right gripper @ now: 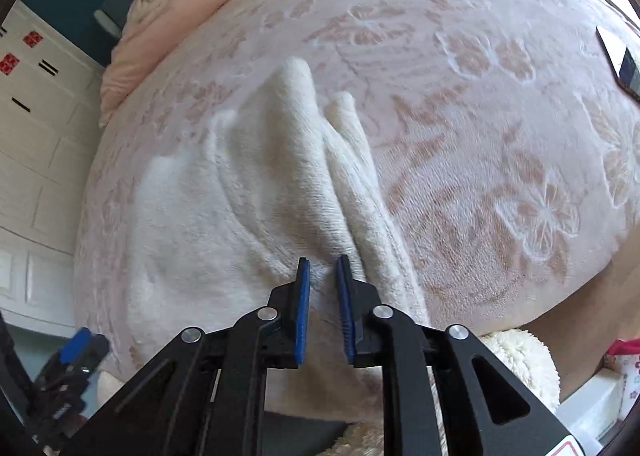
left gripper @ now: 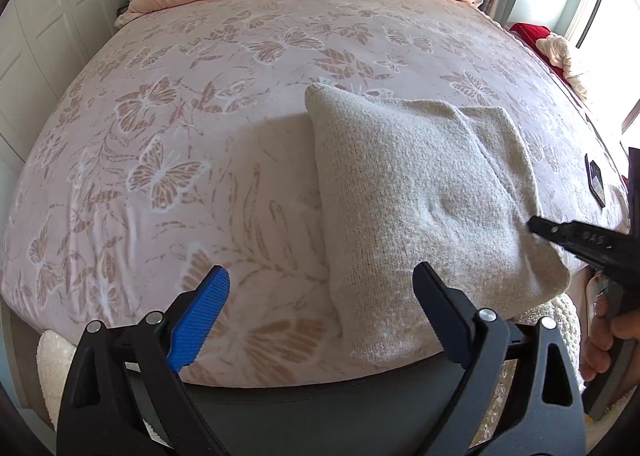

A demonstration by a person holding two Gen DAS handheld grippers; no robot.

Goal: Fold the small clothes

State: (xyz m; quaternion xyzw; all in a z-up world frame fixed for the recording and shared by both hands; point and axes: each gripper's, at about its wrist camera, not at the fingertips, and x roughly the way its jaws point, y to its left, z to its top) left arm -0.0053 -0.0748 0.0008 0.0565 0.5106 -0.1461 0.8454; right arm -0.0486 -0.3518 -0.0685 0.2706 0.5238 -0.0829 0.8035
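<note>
Bed: the big pink bed cover with butterfly shapes (left gripper: 168,128) lies flat under everything.
Cloth: the small cream fuzzy knit cloth (left gripper: 416,196) sits folded near the bed's front edge, toward the right.
Left gripper (left gripper: 320,288): wide open, holding nothing, just in front of the cloth.
Right gripper (right gripper: 322,268): almost closed, its blue pads pinching the cloth's right edge.
Do it well: pull the edge over slowly, keep it even, then press it flat.
</note>
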